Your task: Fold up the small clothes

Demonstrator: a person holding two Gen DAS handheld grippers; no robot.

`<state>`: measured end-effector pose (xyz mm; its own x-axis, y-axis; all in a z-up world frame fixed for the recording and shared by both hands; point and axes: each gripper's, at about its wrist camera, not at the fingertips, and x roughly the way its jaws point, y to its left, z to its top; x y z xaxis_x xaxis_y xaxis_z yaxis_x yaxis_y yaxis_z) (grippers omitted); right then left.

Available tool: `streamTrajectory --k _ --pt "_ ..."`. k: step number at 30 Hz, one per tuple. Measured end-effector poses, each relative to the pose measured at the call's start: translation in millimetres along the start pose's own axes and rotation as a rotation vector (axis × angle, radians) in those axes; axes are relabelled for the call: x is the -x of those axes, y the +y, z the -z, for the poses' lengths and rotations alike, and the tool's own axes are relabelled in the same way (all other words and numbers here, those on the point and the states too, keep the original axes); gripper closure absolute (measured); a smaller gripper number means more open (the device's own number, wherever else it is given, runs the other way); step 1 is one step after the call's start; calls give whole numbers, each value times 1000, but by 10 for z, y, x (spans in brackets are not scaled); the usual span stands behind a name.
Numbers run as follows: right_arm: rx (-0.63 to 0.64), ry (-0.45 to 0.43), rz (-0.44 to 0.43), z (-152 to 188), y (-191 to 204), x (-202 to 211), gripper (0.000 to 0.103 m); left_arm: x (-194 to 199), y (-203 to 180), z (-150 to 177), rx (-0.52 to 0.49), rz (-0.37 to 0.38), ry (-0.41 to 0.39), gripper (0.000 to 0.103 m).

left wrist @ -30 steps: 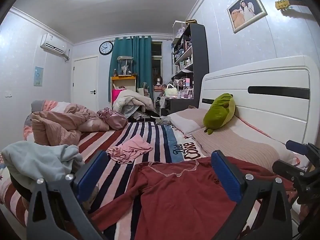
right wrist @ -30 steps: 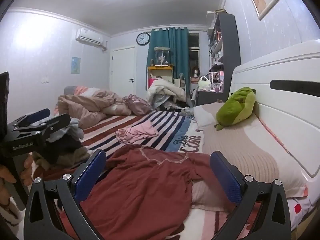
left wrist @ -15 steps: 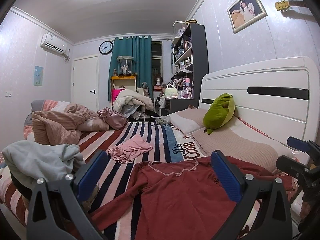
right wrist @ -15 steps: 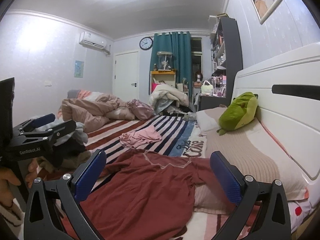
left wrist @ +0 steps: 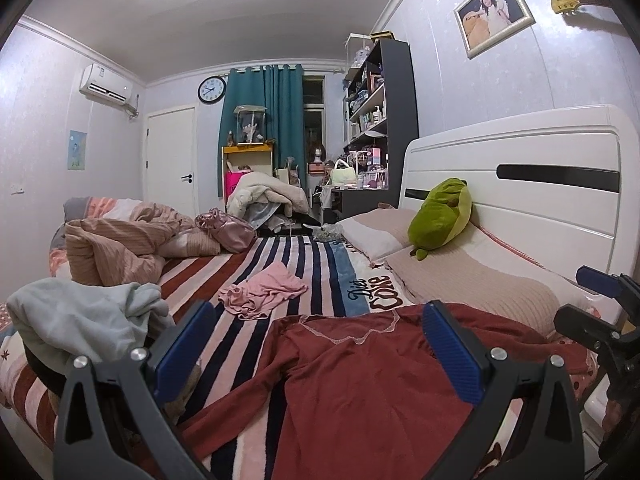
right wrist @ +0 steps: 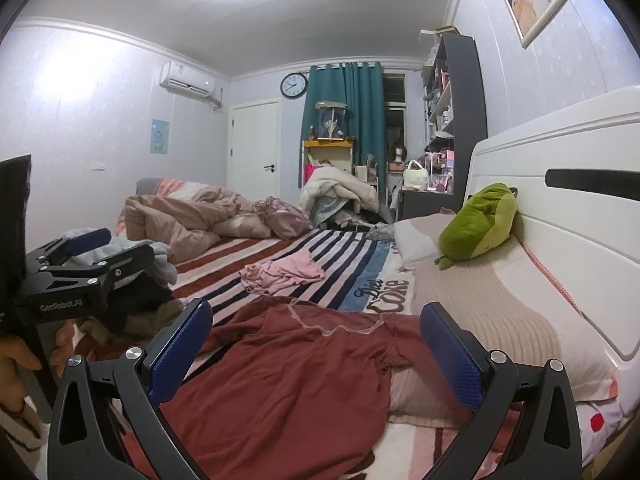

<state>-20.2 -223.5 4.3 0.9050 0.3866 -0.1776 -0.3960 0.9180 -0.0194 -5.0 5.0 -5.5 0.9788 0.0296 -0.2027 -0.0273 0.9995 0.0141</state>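
Note:
A dark red long-sleeved top (left wrist: 360,384) (right wrist: 288,376) lies spread on the striped bed, neckline toward the far end, one sleeve draped onto the pillow. Beyond it a small pink garment (left wrist: 264,292) (right wrist: 280,274) lies crumpled on the stripes. My left gripper (left wrist: 316,356) hovers open above the near part of the red top, holding nothing; it also shows at the left of the right wrist view (right wrist: 92,248). My right gripper (right wrist: 316,354) is open and empty over the same top, and shows at the right edge of the left wrist view (left wrist: 592,300).
A pile of pale and dark clothes (left wrist: 80,316) sits at the bed's left. A rumpled pink quilt (left wrist: 120,244) lies farther back. Pillows (left wrist: 472,280) and a green plush toy (left wrist: 440,216) lie against the white headboard (left wrist: 520,176). A hand (right wrist: 16,356) grips the left tool.
Both views have tilted slightly upward, so the grippers have risen a little above the red top. The clothes have not moved and both grippers stay open.

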Motion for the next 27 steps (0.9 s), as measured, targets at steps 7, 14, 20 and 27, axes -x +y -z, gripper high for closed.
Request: streamTrajectory --k 7,14,20,27 --pt "5 1 -3 0 5 -16 0 -29 16 1 5 -5 6 1" --pt "16 -23 -8 -11 22 -27 0 -47 42 10 11 -10 10 1" --pt "21 -29 -27 6 56 -30 0 -67 56 28 16 -14 18 1" --pt "26 -31 -44 34 71 -31 0 -78 98 51 24 -14 31 1"
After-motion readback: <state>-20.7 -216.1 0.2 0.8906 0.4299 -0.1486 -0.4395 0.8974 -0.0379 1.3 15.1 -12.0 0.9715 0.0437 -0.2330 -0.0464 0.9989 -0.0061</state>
